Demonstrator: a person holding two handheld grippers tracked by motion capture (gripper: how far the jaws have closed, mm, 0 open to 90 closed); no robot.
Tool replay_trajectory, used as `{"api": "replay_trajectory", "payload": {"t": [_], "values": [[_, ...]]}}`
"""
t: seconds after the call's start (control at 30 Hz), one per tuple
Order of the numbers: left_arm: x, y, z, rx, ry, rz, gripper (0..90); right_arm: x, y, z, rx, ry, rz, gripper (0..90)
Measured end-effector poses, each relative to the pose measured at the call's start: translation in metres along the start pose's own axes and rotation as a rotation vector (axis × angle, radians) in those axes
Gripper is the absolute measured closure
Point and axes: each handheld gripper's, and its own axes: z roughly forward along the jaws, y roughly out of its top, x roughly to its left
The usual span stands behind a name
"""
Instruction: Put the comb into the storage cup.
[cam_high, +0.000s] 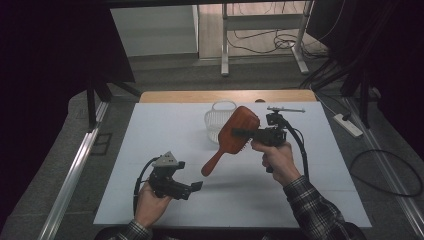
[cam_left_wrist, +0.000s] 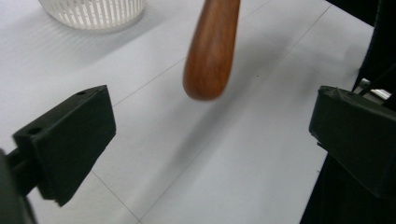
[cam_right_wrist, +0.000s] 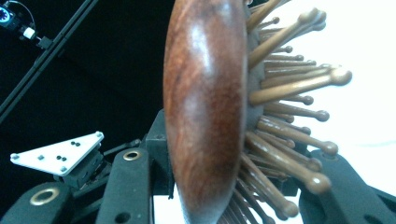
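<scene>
A reddish wooden hairbrush (cam_high: 239, 129) hangs tilted above the white table sheet (cam_high: 165, 145), its handle pointing down and to the left. My right gripper (cam_high: 241, 133) is shut on the brush's head. In the right gripper view the head (cam_right_wrist: 205, 107) sits edge-on between the jaws of the right gripper (cam_right_wrist: 229, 186), with wooden bristles (cam_right_wrist: 289, 93) sticking out to the right. My left gripper (cam_high: 196, 186) is low at the front left, open and empty. In the left gripper view the handle's end (cam_left_wrist: 210, 51) floats ahead of the wide-open left gripper (cam_left_wrist: 212, 116), apart from both jaws.
A white ribbed basket (cam_high: 216, 120) stands on the sheet behind the brush, its base also in the left gripper view (cam_left_wrist: 93, 11). A wooden table edge (cam_high: 225, 96) runs along the back. A power strip (cam_high: 348, 125) and cables lie on the floor to the right.
</scene>
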Motion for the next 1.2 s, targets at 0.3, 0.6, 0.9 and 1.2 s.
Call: {"api": "replay_trajectory", "payload": {"t": [0.3, 0.6, 0.9, 1.2], "values": [[0.008, -0.011, -0.018, -0.021, 0.037, -0.011, 0.0, -0.001, 0.01, 0.0, -0.022, -0.017, 0.001, 53.4], [0.013, -0.027, -0.037, -0.034, 0.09, -0.025, 0.0, -0.005, 0.019, 0.002, -0.045, -0.039, 0.003, 53.4], [0.015, -0.042, -0.051, -0.039, 0.116, -0.037, 0.0, -0.011, 0.029, 0.004, -0.06, -0.053, 0.011, 53.4], [0.017, -0.052, -0.062, -0.021, 0.138, -0.054, 0.0, -0.011, 0.042, 0.003, -0.081, -0.078, 0.004, 53.4]]}}
